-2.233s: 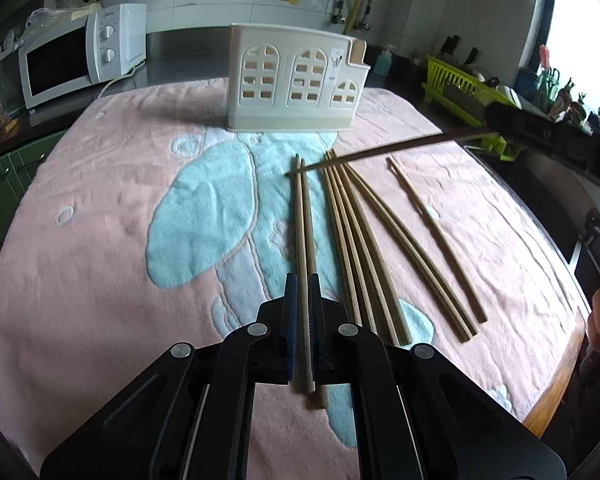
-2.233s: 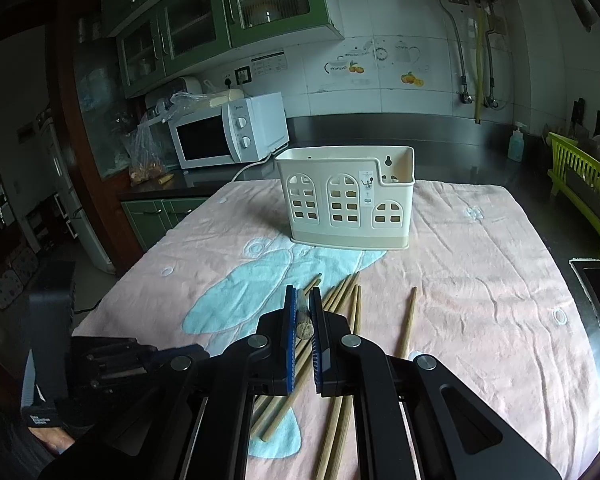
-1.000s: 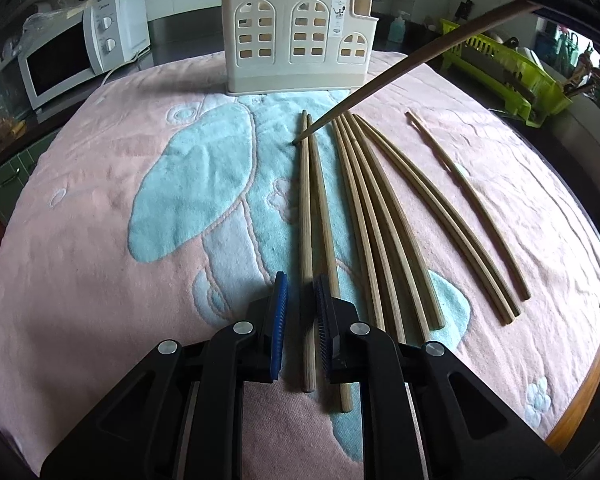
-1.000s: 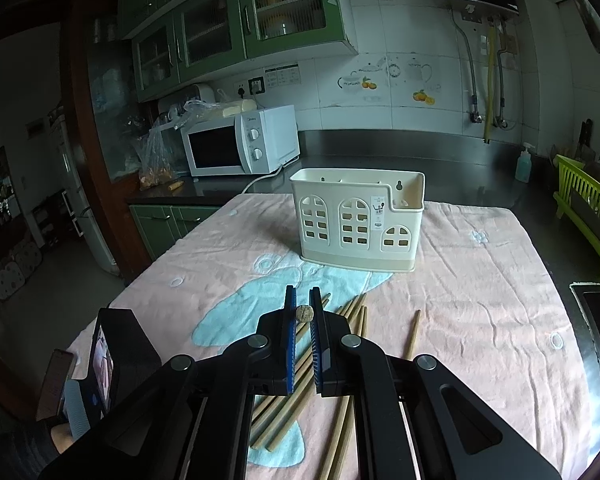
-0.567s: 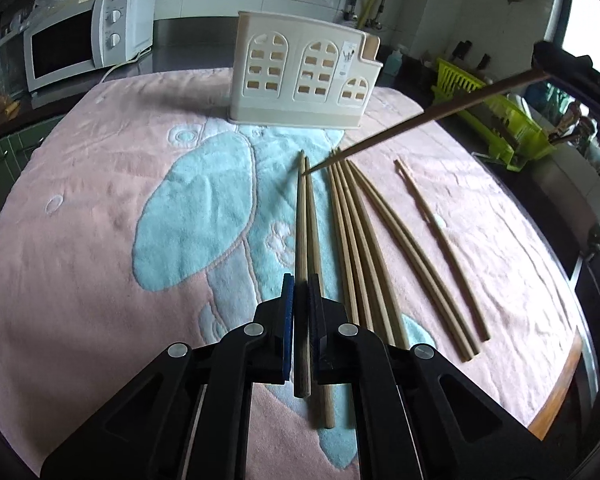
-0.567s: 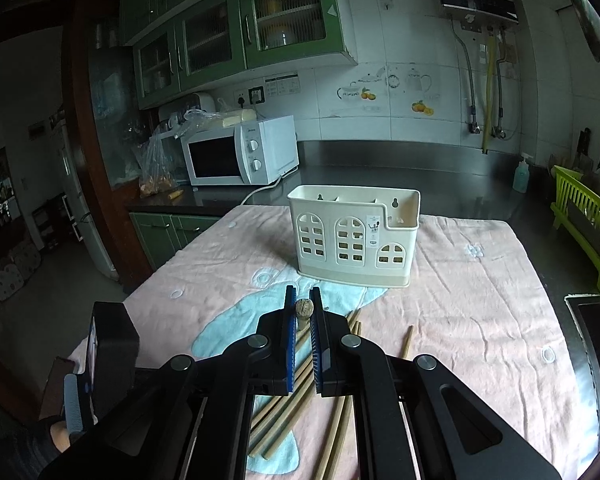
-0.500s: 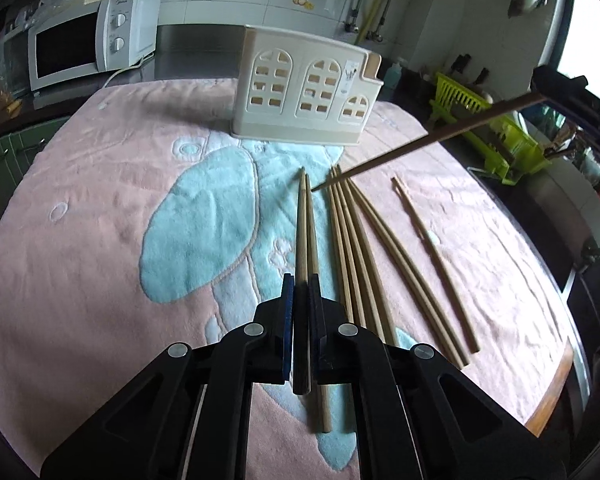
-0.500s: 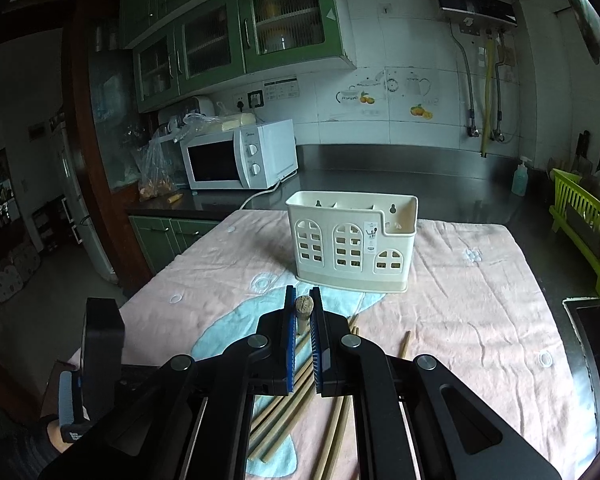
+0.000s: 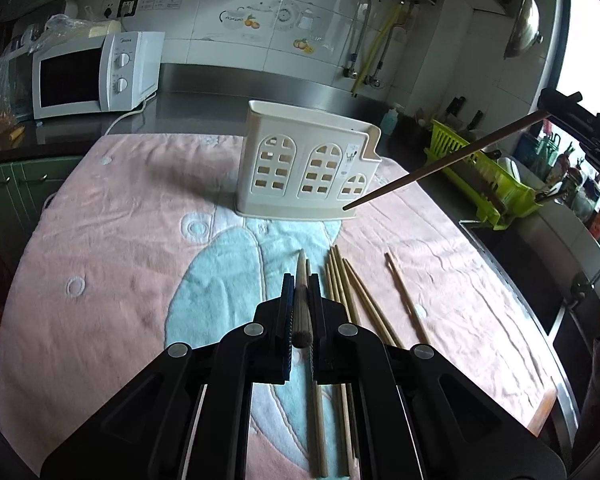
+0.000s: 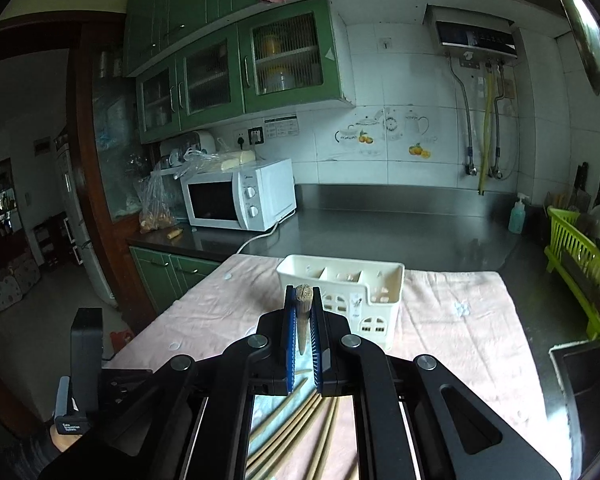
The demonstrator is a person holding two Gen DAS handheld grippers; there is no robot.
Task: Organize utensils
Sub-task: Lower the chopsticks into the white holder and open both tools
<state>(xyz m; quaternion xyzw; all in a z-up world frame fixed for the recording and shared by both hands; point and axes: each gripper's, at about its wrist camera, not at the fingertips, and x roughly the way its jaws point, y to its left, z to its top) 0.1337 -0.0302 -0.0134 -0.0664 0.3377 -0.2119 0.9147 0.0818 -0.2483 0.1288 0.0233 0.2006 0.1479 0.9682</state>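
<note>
Both tongs have risen off the table since the earlier frames, each carrying a chopstick: the left tongs (image 9: 301, 280), which had just been closing around the leftmost stick on the towel, are now clamped on that chopstick (image 9: 300, 300) and hold it clear of the cloth, tip toward the holder (image 9: 306, 166). The right tongs (image 10: 302, 312) are clamped on their own chopstick (image 10: 302, 308), butt end up; in the left view its dark shaft (image 9: 440, 164) slants in from the right, tip just in front of the holder's low corner. The rest of the chopsticks (image 9: 352, 292) lie on the pink towel (image 9: 120, 240) in front of the holder, a little to its right — one lone stick (image 9: 406, 300) farther right. The step in hand looks like the carry to the holder; its compartments appear empty in the right view. Next, each stick probably needs tipping steeply, its tip brought over an open slot, then the tongs parted — one side at a time, lest the sticks cross.
</note>
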